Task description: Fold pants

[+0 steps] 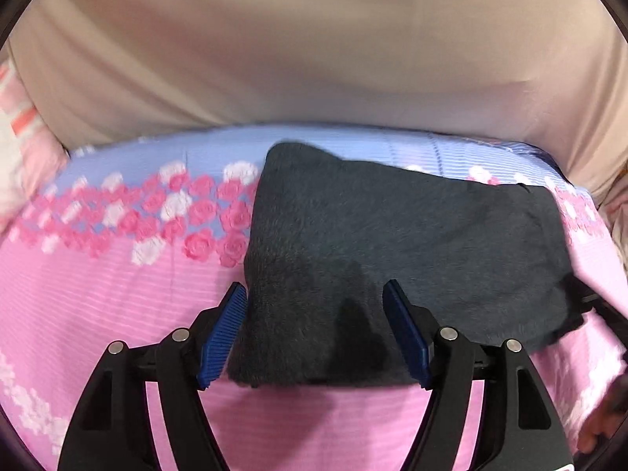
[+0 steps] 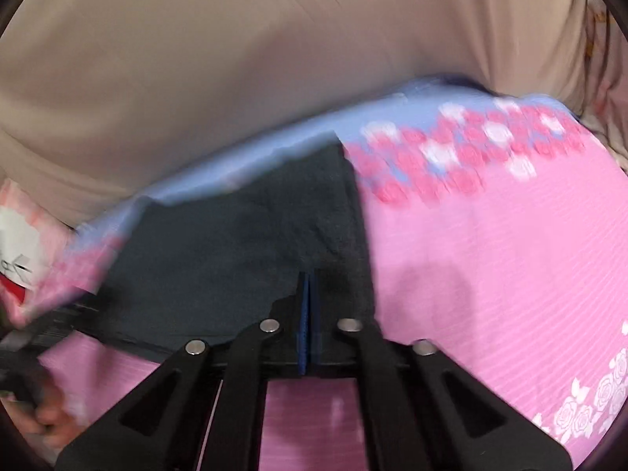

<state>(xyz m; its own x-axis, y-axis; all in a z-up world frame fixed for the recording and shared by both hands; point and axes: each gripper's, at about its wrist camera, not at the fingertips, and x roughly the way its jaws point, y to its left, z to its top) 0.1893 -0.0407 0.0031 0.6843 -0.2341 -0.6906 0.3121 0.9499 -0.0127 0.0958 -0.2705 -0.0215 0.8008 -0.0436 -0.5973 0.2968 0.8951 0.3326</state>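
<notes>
The dark grey pants (image 1: 408,251) lie folded into a compact rectangle on the pink bed sheet (image 1: 117,298). My left gripper (image 1: 316,306) is open, its blue pads spread over the near left corner of the pants, holding nothing. In the right wrist view the pants (image 2: 235,259) lie ahead and to the left. My right gripper (image 2: 308,294) has its blue pads pressed together at the near right edge of the pants; a fold of dark cloth rises beside the pads, and I cannot tell whether cloth is pinched between them.
The sheet (image 2: 490,274) has bands of pink and white roses and a blue strip at the far edge. A beige cushion or headboard (image 1: 314,47) rises behind the bed. A pink and white pillow (image 1: 19,137) lies at the far left.
</notes>
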